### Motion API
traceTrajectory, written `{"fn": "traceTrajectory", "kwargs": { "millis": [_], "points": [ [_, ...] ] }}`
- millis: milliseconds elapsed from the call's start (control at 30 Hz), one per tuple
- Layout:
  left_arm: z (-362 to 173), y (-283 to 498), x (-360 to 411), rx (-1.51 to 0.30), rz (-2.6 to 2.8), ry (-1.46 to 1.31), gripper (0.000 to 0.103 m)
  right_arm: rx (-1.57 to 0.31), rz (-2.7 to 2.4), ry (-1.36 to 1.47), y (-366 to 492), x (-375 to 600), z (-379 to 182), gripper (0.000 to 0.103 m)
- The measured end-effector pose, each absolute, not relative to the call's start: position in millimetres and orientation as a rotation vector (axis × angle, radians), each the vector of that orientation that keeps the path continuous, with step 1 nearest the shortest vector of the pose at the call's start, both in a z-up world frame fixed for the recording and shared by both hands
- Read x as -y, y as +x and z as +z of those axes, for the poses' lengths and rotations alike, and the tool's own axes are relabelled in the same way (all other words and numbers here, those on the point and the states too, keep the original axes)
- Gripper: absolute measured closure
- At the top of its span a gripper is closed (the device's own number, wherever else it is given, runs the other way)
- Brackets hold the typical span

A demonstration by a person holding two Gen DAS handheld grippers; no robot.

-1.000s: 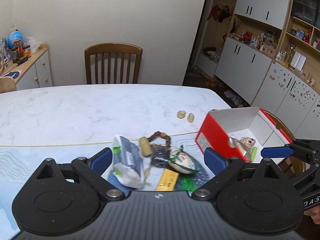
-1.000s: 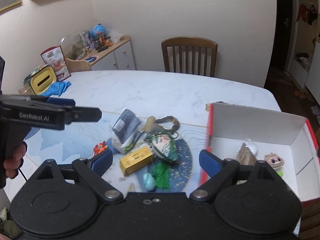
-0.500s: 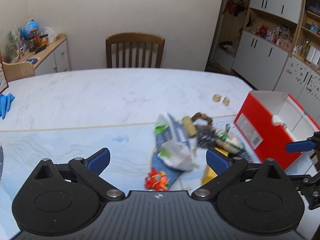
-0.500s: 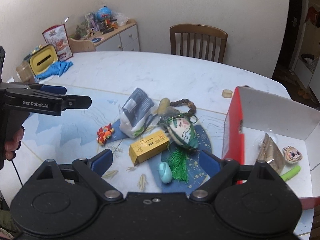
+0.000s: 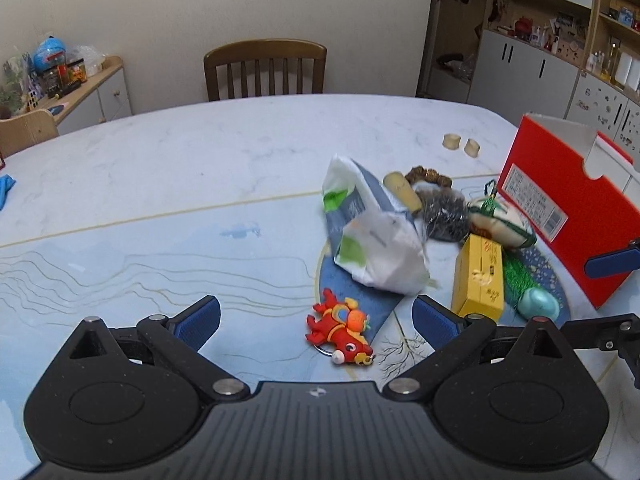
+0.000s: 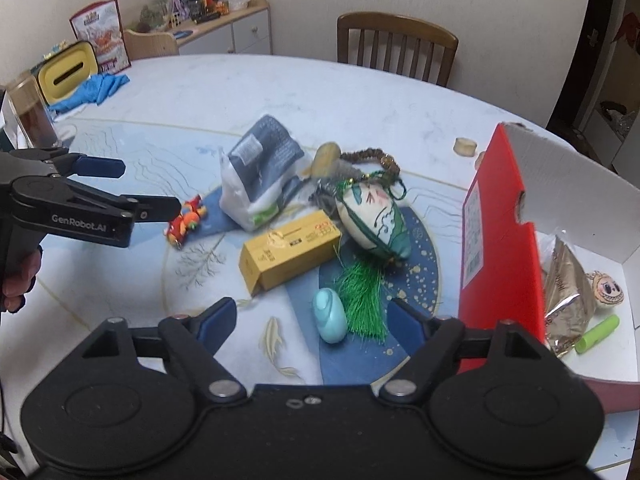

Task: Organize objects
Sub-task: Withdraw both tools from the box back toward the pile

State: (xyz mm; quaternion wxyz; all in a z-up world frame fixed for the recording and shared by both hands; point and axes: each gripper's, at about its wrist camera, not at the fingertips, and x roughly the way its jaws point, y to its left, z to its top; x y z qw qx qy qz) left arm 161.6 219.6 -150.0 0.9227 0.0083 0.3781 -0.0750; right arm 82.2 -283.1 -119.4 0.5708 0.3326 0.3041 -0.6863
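Progress: early. In the box (image 6: 496, 216) lie three items — a foil packet (image 6: 562, 280), a round face charm (image 6: 608, 289), a green tube (image 6: 597, 334). Left on the table (image 5: 200, 168): bag (image 5: 372, 236), yellow carton (image 5: 478, 276), sachet (image 6: 374, 220) with green tassel, teal egg (image 6: 330, 315), red toy (image 5: 340, 328), bead string (image 6: 370, 158), a dark mesh bundle and two small cylinders beyond.

Left gripper (image 5: 316, 316): fingers spread, empty. The red toy lies on the table between its pads and just ahead — judged the likely next pick.

Right gripper (image 6: 310, 318): fingers spread, empty. The teal egg sits between its fingertips, nearer the right pad, tassel beside it. Whether either gripper touches the table cannot be told.
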Motion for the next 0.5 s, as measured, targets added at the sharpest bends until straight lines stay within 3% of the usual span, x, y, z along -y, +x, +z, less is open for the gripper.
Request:
{"fn": "traceTrajectory", "kwargs": {
  "millis": [267,500],
  "points": [
    [-170.7,170.4,-216.3,-0.801,-0.166,0.02,0.0,-0.741,-1.607,0.798,81.1,292.8,-131.5,0.033],
    [-176.2,170.9,-214.3,-0.797,-0.176,0.014,0.0,-0.741,-1.614,0.829,76.2,299.9,-139.9,0.047]
  ]
}}
